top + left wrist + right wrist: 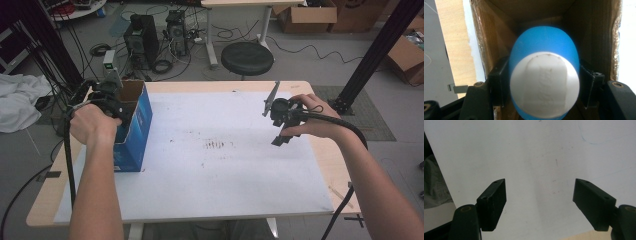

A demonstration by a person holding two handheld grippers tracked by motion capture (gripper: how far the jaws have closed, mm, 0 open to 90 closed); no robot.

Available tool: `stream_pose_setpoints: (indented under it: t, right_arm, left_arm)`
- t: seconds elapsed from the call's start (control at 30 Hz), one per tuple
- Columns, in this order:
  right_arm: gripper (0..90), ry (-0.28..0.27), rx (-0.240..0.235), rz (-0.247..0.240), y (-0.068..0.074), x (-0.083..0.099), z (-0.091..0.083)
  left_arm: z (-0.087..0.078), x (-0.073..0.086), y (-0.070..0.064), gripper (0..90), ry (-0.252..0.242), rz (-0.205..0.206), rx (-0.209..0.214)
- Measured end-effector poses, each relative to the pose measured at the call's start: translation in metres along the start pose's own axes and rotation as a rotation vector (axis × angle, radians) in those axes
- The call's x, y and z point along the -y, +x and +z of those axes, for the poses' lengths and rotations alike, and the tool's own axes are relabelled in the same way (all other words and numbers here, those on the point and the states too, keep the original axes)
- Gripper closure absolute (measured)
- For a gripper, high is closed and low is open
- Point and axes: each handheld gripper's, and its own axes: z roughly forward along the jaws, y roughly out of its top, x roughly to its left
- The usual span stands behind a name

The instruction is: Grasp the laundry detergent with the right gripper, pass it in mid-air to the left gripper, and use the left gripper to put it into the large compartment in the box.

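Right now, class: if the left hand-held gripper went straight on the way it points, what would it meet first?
The left hand-held gripper, shut on the blue and white object, points down into the open cardboard box. Going straight on, the object would probably meet the box's inner bottom first; depth is unclear.

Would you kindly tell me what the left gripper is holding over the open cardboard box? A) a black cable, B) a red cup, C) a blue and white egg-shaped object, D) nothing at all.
C: in the left gripper view, the left gripper has its jaws shut on a blue and white egg-shaped object, above the open cardboard box.
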Motion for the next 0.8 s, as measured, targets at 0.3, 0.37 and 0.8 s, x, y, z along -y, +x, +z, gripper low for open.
stream_pose_setpoints:
  t: [0.3, 0.37, 0.8]
  right_arm:
    - [26.8, 0.004, -0.005, 0.001, 0.0006, -0.0006, 0.0035]
    - [26.8, 0.003, -0.008, 0.001, 0.0011, -0.0005, 0.0041]
    - [26.8, 0.012, -0.006, 0.005, 0.0026, -0.0011, 0.0052]
  left_arm:
    - [0.0024, 0.0027, 0.0032, 38.2, -0.006, -0.012, 0.015]
    - [0.0023, 0.0031, 0.0037, 38.1, -0.006, -0.013, 0.016]
    - [0.0025, 0.0044, 0.0027, 37.7, -0.003, -0.012, 0.023]
